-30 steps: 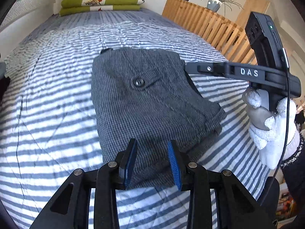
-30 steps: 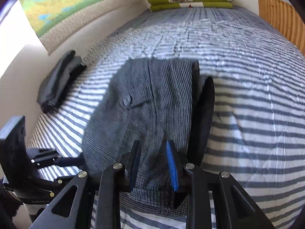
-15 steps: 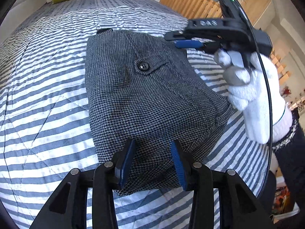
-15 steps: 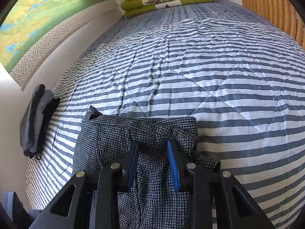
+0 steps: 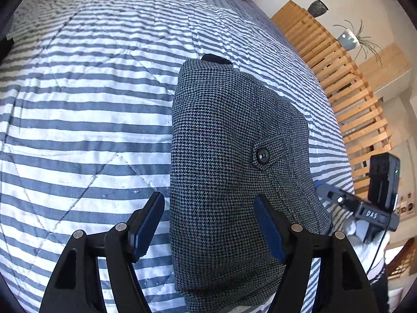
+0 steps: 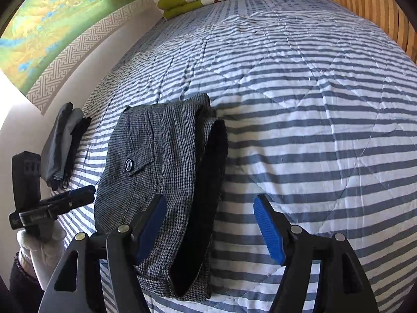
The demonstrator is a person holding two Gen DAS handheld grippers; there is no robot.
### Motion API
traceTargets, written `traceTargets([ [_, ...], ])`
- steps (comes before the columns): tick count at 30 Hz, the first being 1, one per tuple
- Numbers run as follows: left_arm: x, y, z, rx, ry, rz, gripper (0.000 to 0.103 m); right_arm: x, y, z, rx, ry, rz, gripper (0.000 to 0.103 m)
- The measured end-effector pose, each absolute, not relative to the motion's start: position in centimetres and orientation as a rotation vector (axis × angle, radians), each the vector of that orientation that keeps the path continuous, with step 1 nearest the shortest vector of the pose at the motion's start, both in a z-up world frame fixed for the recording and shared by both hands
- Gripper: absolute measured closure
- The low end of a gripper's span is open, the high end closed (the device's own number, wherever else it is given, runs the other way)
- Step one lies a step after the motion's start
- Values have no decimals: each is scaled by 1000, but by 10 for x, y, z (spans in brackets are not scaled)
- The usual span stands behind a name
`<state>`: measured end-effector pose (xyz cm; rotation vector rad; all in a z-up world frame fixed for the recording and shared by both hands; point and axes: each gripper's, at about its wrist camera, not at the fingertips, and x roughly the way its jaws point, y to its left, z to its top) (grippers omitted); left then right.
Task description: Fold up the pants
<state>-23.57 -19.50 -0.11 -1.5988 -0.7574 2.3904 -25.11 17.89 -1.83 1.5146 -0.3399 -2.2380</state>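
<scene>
Both grippers: black plastic linkage arms, silver pivot screws, blue ribbed pads on the fingers. Left gripper (image 5: pixel 209 224), right gripper (image 6: pixel 211 227). The right unit, seen from the left wrist view, has white "DAS" lettering, a black box with a green LED and a thin black cable. White knit gloves (image 6: pixel 43 247), dark sleeve cuff.

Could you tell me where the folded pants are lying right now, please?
The folded pants lie flat on the striped bedspread, left of centre in the right wrist view, between the dark folded clothes by the wall and open bedding.
</scene>
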Motion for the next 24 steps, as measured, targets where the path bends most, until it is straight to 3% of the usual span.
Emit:
traceTargets([
  [3,-243,-200,-13,-1628,-816,2370,28,-255,175,-41,1586,-397,-2167,36],
  [8,-250,-196,-21,-1625,-758,2387,30,-263,175,-53,1563,-502,-2107,33],
  [9,-252,-194,-22,-1624,-741,2388,34,-264,175,-54,1553,-516,-2103,33],
  [10,-253,-191,-23,-1628,-727,2387,44,-264,173,-54,1546,-518,-2096,33],
  [13,-253,-183,-22,-1629,-686,2412,57,-266,167,-55,1543,-496,-2087,48],
  [15,-252,-179,-20,-1636,-657,2431,62,-269,163,-59,1559,-528,-2044,67],
  [20,-246,-166,-9,-1618,-566,2493,82,-268,150,-57,1556,-510,-2075,77],
  [24,-235,-158,6,-1578,-520,2533,89,-258,140,-44,1526,-434,-2175,83],
])
